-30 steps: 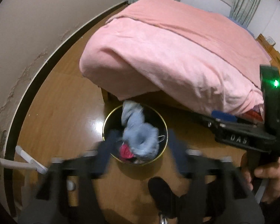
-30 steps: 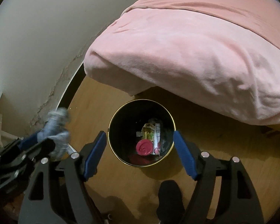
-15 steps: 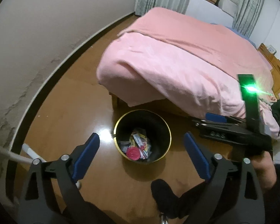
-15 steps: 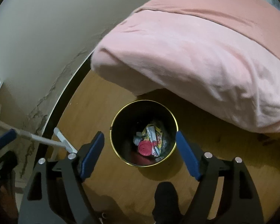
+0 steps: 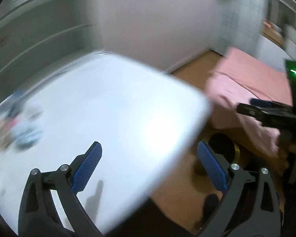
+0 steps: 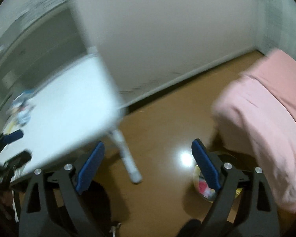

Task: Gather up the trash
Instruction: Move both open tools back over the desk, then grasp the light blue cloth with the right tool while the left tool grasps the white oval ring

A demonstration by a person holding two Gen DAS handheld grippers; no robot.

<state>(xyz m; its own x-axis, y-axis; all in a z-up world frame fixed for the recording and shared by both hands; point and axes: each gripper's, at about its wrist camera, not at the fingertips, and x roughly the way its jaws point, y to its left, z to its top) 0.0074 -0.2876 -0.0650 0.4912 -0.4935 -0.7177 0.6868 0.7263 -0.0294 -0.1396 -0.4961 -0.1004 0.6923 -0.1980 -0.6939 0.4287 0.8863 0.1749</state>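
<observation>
Both views have swung left from the bin (image 6: 203,185) to the white table (image 5: 100,106). The left gripper (image 5: 148,165) and right gripper (image 6: 148,164) are spread and empty, so blurred litter (image 5: 25,134) at the table's far left looks next.

White table (image 6: 69,106) (blurred), wooden floor (image 6: 163,122), pink-covered bed (image 6: 266,106), pale wall (image 6: 167,29).

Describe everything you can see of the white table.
The white table is motion-blurred in both views. Its top looks smooth, glossy and flat, with a rounded corner nearest the bed. A white leg slants down to the wooden floor. A blurred cluster of small items, blue, pink and yellow, lies at its far left end. It stands beside the wall; the left gripper is over its near edge.
</observation>
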